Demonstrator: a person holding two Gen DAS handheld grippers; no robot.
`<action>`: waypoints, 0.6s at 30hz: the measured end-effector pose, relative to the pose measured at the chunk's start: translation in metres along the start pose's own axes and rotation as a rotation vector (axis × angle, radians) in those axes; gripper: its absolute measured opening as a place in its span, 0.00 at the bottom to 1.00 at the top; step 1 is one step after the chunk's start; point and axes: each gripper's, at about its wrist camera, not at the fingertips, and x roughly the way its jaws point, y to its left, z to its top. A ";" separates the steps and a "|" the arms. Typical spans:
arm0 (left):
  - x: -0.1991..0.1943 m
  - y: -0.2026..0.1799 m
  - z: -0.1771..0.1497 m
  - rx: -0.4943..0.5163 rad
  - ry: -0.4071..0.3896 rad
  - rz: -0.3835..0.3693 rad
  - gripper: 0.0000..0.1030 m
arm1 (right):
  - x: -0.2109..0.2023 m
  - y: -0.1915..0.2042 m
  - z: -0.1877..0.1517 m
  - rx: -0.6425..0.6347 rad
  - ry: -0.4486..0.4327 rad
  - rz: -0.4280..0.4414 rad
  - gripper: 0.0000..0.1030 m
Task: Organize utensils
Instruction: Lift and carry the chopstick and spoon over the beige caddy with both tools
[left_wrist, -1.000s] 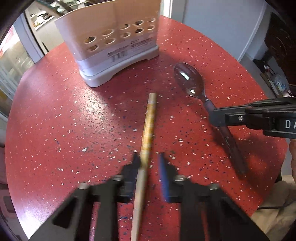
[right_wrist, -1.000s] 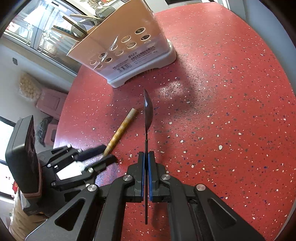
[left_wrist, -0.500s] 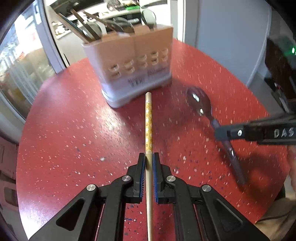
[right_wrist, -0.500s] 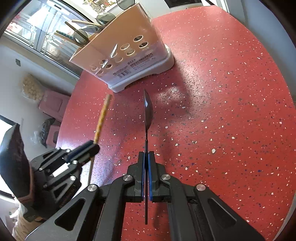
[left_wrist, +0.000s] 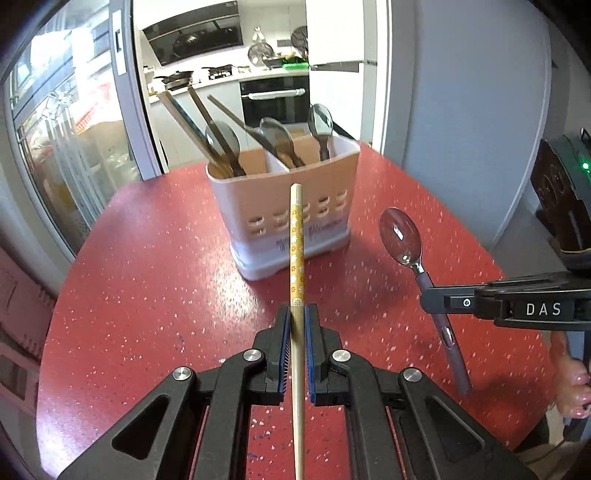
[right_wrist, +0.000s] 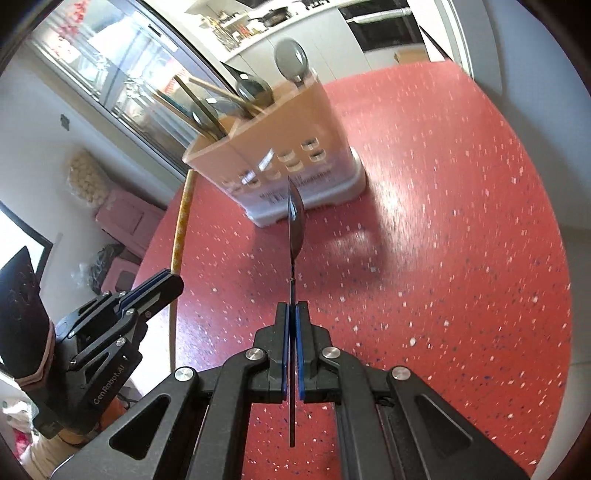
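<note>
Already in caddy (left_wrist: 284, 218): several spoons and chopsticks, upright.
Left claw (left_wrist: 296, 328): clenched on chopstick (left_wrist: 297, 236), held off desk (left_wrist: 147, 280), aimed at caddy.
Right claw (right_wrist: 291, 328): clenched on spoon (right_wrist: 295, 218) handle, also airborne.
Left to do: dropping both into compartments.

Chopstick (left_wrist: 297, 254): wooden, gold flower-patterned upper part, clamped lengthwise, off the table, tip aimed at the holder. Spoon (left_wrist: 400, 236): shiny metal bowl, grey-purple handle, also lifted and gripped by the handle, right of the chopstick; edge-on in the right wrist view. Utensil holder (left_wrist: 288, 206): white slotted two-compartment caddy, upright at the far side, spoons and chopsticks standing inside.
</note>
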 end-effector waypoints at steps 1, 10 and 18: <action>-0.003 0.000 0.002 -0.005 -0.011 0.005 0.35 | -0.003 0.001 0.002 -0.006 -0.008 0.003 0.03; -0.020 0.017 0.028 -0.095 -0.112 0.013 0.35 | -0.025 0.016 0.033 -0.056 -0.090 0.009 0.03; -0.033 0.045 0.067 -0.171 -0.223 0.027 0.35 | -0.037 0.031 0.072 -0.115 -0.176 -0.002 0.04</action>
